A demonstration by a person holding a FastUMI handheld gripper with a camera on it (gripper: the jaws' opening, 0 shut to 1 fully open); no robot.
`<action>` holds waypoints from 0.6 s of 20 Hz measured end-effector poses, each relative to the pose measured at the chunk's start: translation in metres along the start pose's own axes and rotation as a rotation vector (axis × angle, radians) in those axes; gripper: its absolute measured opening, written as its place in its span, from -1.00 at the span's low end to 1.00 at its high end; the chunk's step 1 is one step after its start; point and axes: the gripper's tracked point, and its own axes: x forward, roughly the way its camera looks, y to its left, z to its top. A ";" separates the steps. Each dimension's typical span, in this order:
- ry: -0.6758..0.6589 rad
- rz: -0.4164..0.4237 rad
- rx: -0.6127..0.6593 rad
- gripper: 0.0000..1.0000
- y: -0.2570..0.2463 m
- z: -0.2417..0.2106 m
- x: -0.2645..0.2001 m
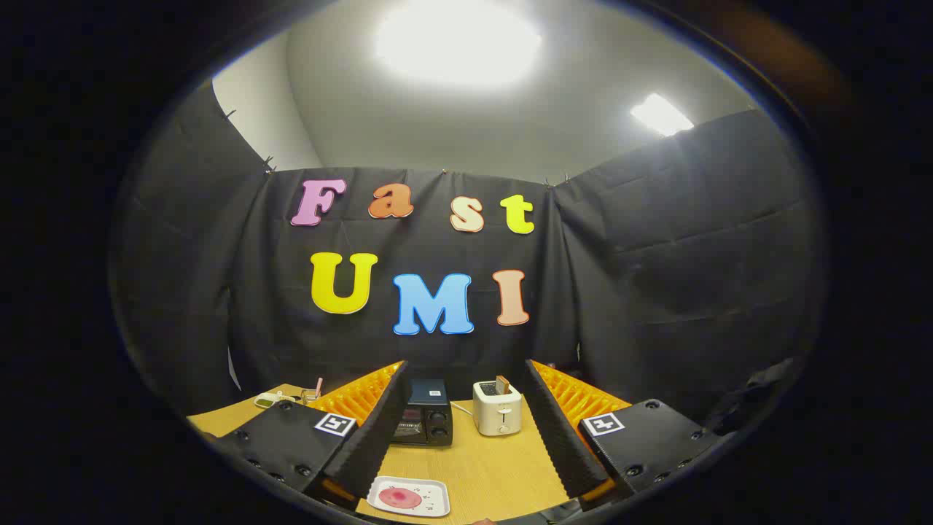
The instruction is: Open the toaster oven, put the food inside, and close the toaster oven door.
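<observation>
A small black toaster oven (425, 423) stands at the back of the wooden table (488, 467), its door shut, partly hidden behind my left finger. A pink round piece of food (399, 498) lies on a white tray (431, 502) on the near part of the table, just ahead of my left finger. My gripper (466, 467) is open and held above the table, well short of the oven, with nothing between its fingers.
A white pop-up toaster (497, 408) with a slice sticking out stands right of the oven, a cable running between them. A pair of glasses (268, 399) and a small cup (312, 395) sit at the table's far left corner. Black cloth walls enclose the table.
</observation>
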 end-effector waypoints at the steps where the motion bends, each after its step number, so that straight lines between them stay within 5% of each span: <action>1: 0.002 0.001 0.000 0.94 0.002 -0.001 0.001; 12: 0.011 0.000 0.027 0.94 0.021 0.000 0.007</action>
